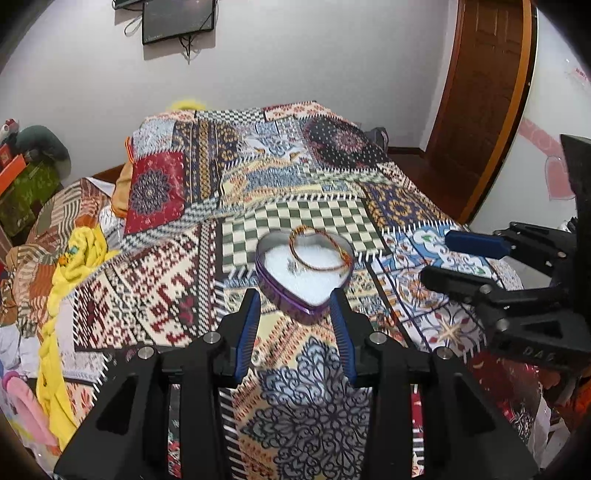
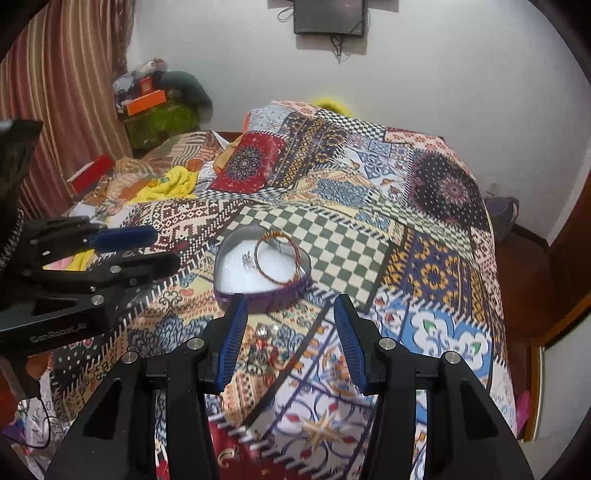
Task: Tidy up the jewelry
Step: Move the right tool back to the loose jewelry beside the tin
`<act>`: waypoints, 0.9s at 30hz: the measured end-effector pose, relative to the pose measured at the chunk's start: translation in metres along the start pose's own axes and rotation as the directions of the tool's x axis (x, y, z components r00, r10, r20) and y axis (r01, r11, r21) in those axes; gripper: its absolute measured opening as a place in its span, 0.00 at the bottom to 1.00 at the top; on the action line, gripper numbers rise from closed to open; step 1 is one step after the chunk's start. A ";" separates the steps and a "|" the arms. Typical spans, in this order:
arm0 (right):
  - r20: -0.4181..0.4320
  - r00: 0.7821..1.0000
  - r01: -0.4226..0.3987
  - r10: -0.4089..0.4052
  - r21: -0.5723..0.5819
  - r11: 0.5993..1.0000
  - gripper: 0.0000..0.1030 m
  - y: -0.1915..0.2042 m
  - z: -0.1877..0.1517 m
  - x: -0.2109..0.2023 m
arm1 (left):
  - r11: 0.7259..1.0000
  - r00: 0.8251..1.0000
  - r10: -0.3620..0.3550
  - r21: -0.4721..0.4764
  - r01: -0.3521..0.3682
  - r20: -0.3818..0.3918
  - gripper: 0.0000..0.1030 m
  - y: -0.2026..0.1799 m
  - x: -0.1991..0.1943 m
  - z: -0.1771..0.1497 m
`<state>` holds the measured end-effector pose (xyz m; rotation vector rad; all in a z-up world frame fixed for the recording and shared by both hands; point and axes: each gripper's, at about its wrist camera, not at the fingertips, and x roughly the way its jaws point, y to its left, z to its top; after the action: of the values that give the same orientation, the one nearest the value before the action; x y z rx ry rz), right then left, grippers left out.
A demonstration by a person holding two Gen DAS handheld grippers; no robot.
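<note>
A purple heart-shaped tin (image 1: 291, 301) with white filling sits on the patterned bedspread; it shows in the right wrist view too (image 2: 258, 297). An orange bangle (image 1: 319, 266) leans inside it, also in the right view (image 2: 275, 277), beside a small silver piece (image 2: 248, 260). Another small silver piece (image 2: 263, 331) lies on the cloth in front of the tin. My left gripper (image 1: 295, 301) is open and empty, just short of the tin. My right gripper (image 2: 288, 308) is open and empty, just short of the tin, and shows side-on in the left view (image 1: 439, 258).
The patchwork bedspread (image 1: 303, 177) covers the bed. Yellow cloth (image 1: 74, 266) and rumpled bedding lie at the left. A wooden door (image 1: 480, 92) stands at the right. Boxes and clutter (image 2: 155, 107) sit by a striped curtain. A screen (image 2: 330, 16) hangs on the wall.
</note>
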<state>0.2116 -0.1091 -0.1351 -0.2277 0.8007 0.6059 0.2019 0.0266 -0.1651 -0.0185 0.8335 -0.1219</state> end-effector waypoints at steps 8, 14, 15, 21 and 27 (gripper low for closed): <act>-0.050 0.999 0.021 -0.019 0.036 0.999 0.43 -0.009 -0.026 -0.002 | 0.999 0.996 -0.042 0.020 0.044 -0.079 0.37 -0.015 0.016 -0.022; -0.090 0.996 0.029 -0.025 0.049 0.998 0.43 -0.013 -0.046 0.001 | 0.995 0.986 -0.089 0.024 0.093 -0.141 0.37 -0.028 0.036 -0.035; -0.099 0.995 0.025 -0.020 0.054 0.998 0.43 -0.013 -0.049 0.002 | 0.994 0.984 -0.099 0.022 0.104 -0.150 0.37 -0.030 0.039 -0.037; -0.120 0.993 0.023 -0.016 0.058 0.998 0.43 -0.014 -0.059 0.006 | 0.993 0.980 -0.108 0.032 0.115 -0.165 0.27 -0.040 0.052 -0.043; -0.131 0.991 0.003 0.005 0.059 0.998 0.43 -0.013 -0.059 0.012 | 0.991 0.978 -0.122 0.031 0.130 -0.172 0.09 -0.043 0.061 -0.043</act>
<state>0.1901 -0.1385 -0.1850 -0.2148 0.9440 0.5719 0.2060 -0.0217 -0.2360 -0.0215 0.9998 -0.2635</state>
